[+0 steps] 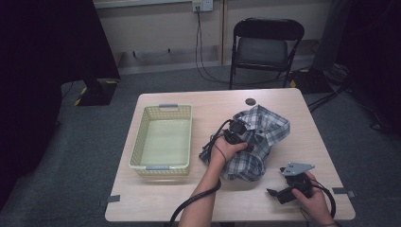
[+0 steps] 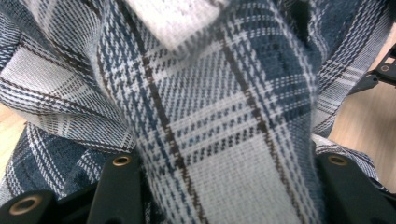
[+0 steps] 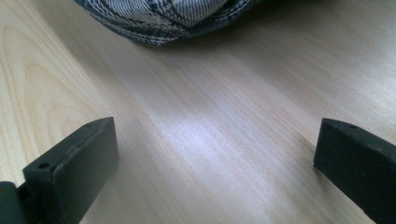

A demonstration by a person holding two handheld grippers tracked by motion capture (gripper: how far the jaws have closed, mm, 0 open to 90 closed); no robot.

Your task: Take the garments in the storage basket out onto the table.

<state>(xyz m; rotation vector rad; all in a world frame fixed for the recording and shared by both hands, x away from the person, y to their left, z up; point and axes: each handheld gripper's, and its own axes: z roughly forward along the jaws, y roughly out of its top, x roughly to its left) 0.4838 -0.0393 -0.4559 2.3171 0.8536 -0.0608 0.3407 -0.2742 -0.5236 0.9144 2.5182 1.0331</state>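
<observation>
A crumpled blue-and-white plaid shirt (image 1: 257, 137) lies on the wooden table (image 1: 156, 198), right of centre. My left gripper (image 1: 236, 130) is pressed down into the shirt's near left part. In the left gripper view a thick fold of the plaid cloth (image 2: 224, 130) fills the gap between my left gripper's (image 2: 229, 186) two black jaws, which are shut on it. My right gripper (image 1: 279, 193) rests low near the table's front right, open, apart from the shirt. In the right gripper view its jaws (image 3: 215, 158) stand wide over bare wood, with the shirt's hem (image 3: 163, 18) farther off.
A pale yellow plastic basket (image 1: 137, 142) with nothing in it stands on the table's left half. A small dark round mark (image 1: 250, 101) sits near the far edge. Behind the table stands a black folding chair (image 1: 267, 45). Cables trail on the grey floor.
</observation>
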